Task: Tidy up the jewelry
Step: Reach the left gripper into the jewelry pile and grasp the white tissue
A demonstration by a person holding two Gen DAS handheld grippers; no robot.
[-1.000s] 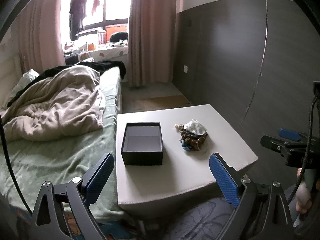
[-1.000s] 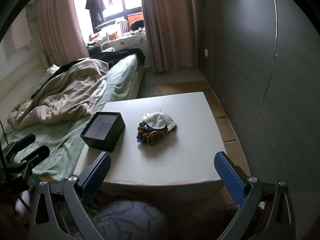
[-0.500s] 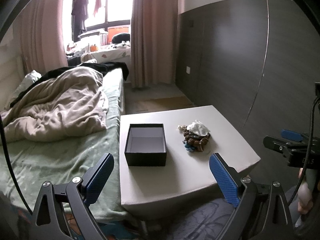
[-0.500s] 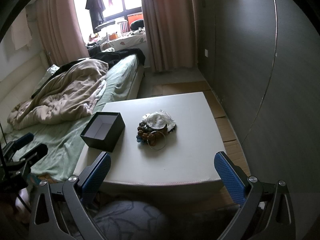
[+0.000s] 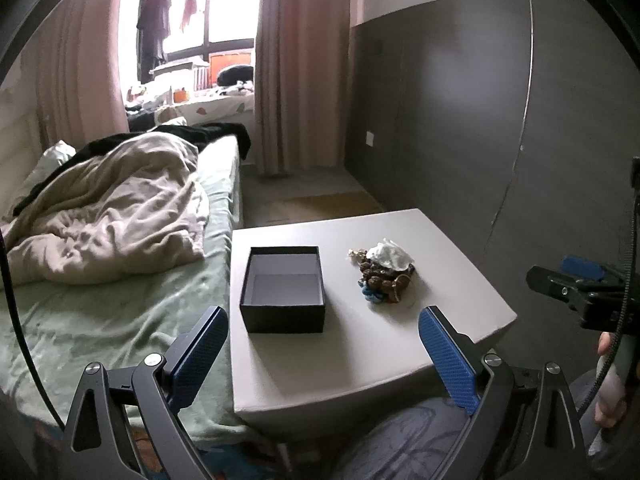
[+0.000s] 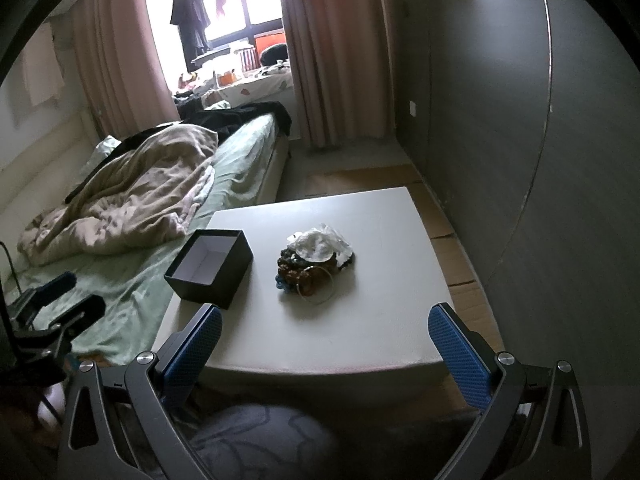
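Observation:
An open black box (image 5: 283, 287) with a pale inside stands on the white table (image 5: 360, 352); it also shows in the right wrist view (image 6: 209, 267). To its right lies a heap of jewelry (image 5: 382, 274): brown beads, blue beads, a white piece on top, and a thin metal ring (image 6: 318, 286) at its near side. My left gripper (image 5: 322, 360) is open and empty, held back from the table's near edge. My right gripper (image 6: 324, 354) is open and empty, also short of the table's near edge.
A bed (image 5: 100, 280) with a rumpled beige blanket (image 5: 112, 212) touches the table's left side. A dark panelled wall (image 5: 480, 120) runs along the right. Curtains (image 5: 304, 68) and a window are at the far end. The person's knee (image 6: 256, 440) is below the grippers.
The left wrist view has shifted slightly, so the table and box sit a little further right and lower in frame. The right gripper has barely moved. Both stay open.

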